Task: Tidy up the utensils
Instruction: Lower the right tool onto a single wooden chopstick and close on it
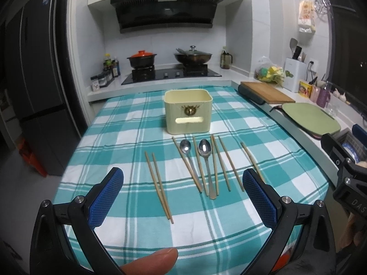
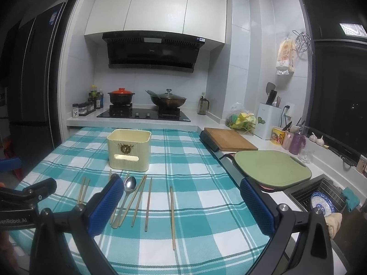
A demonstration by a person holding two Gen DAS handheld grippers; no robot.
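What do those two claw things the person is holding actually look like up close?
Each claw, left claw and right claw, has a black plastic frame, silver screws, and two fingers faced with blue textured pads. White lettering marks the black bodies. No cables or sleeves are visible; a bare fingertip shows.

Both grippers are showing black angular frames with silver screws and blue textured pads point(image 1: 106, 198); a bare fingertip point(image 1: 151, 260) is poking in under the left gripper point(image 1: 183, 197), white lettering marking each body.
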